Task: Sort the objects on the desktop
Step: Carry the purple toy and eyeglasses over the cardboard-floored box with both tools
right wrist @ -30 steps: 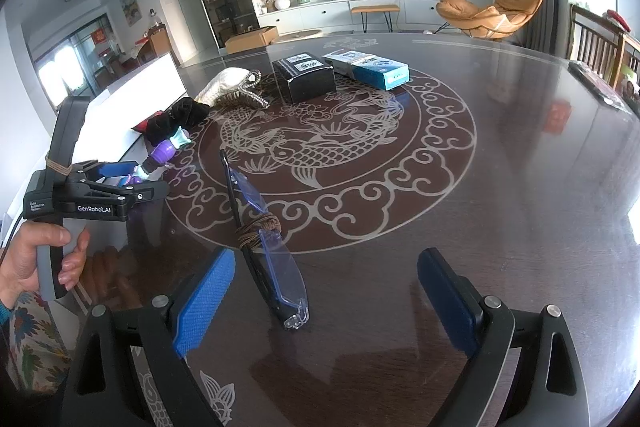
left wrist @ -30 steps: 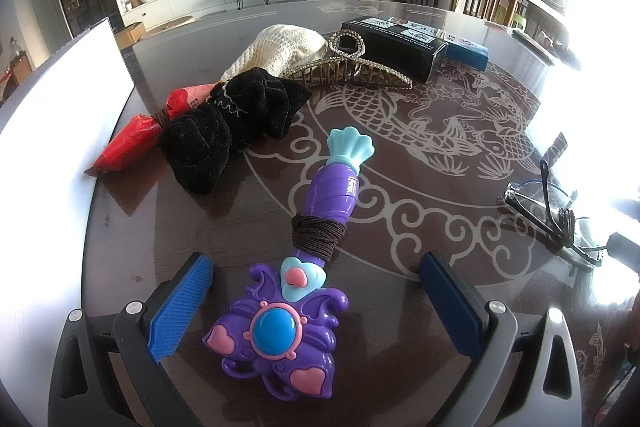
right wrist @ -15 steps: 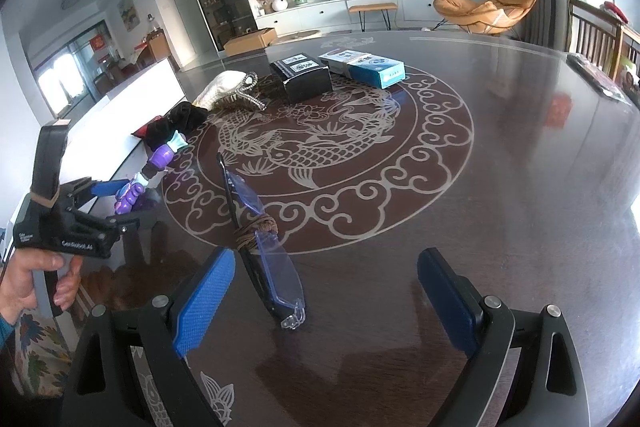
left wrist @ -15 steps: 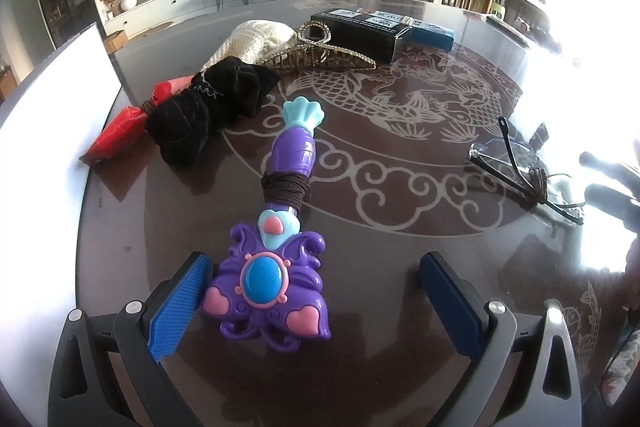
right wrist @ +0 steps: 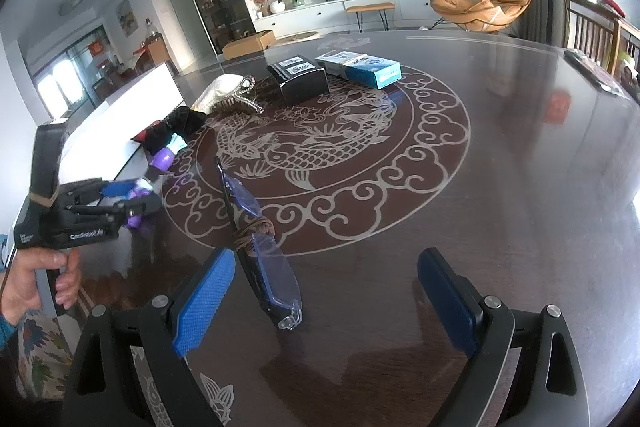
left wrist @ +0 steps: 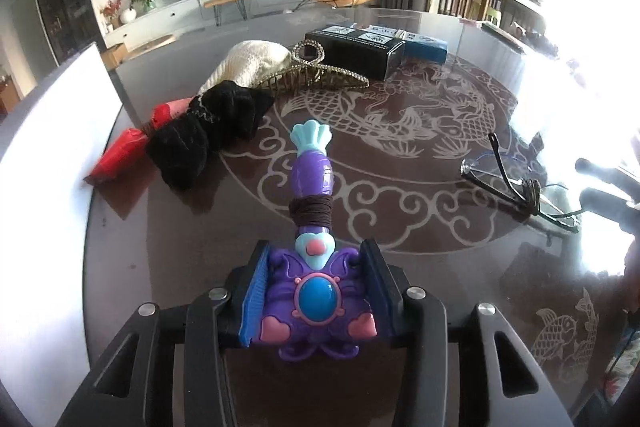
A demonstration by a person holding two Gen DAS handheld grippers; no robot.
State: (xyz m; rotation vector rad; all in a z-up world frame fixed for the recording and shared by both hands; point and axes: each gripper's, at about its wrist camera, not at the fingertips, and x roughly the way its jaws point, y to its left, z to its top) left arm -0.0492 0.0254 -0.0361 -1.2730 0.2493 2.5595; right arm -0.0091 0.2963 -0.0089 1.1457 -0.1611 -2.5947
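A purple toy wand [left wrist: 312,179] with a teal tip and a brown band round its handle lies on the dark patterned table [left wrist: 400,227]. My left gripper [left wrist: 315,267] is closing, and its blue pads press both sides of the wand's head. In the right wrist view the left gripper [right wrist: 124,197] holds the wand [right wrist: 164,159] at the table's left edge. My right gripper [right wrist: 326,279] stands open just above the table. Folded blue glasses [right wrist: 264,259], bound with brown cord, lie between its fingers, close to the left one and untouched.
A black cloth [left wrist: 208,131], a red packet [left wrist: 120,151], a cream knit piece [left wrist: 252,63] and a gold hair claw [left wrist: 316,75] lie beyond the wand. A black box [left wrist: 356,47] and a blue box [left wrist: 426,47] sit further back. A white panel [left wrist: 48,155] borders the left edge.
My left gripper moved forward over the wand's head and its jaws came in from wide open onto it. The right gripper and the glasses kept still.
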